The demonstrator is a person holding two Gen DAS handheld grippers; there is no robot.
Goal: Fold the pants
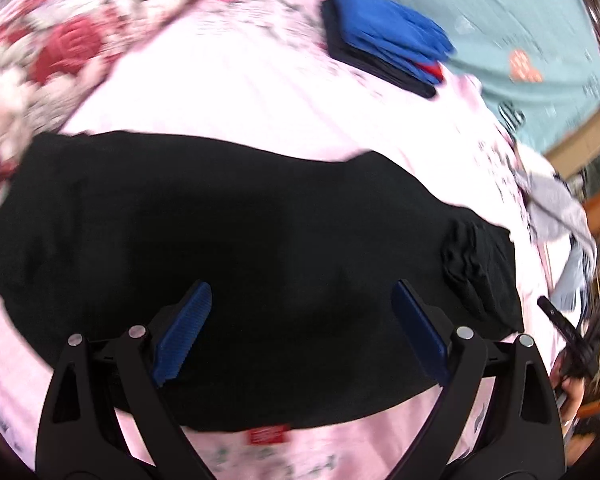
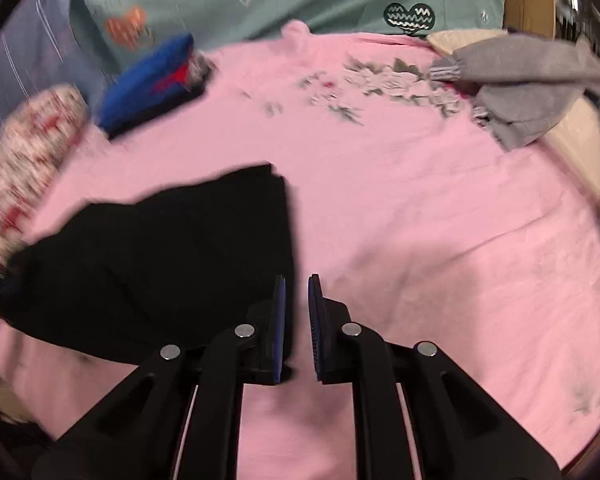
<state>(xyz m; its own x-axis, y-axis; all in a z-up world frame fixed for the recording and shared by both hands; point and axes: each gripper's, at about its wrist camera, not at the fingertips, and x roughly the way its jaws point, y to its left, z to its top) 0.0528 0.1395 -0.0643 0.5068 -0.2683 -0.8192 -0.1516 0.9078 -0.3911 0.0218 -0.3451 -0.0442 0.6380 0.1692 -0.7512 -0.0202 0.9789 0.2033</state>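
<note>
Folded blue clothes stack (image 2: 152, 84) and grey garment (image 2: 528, 84) on pink sheet (image 2: 420, 208)

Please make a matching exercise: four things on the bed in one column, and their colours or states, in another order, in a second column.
Things:
1. pants
2. folded stack
3. sweater
4. left gripper

States:
a. grey, crumpled at the sheet's edge
b. open wide
c. black, lying flat on the pink sheet
d. blue on top

Pairs: 1-c, 2-d, 3-a, 4-b
</note>
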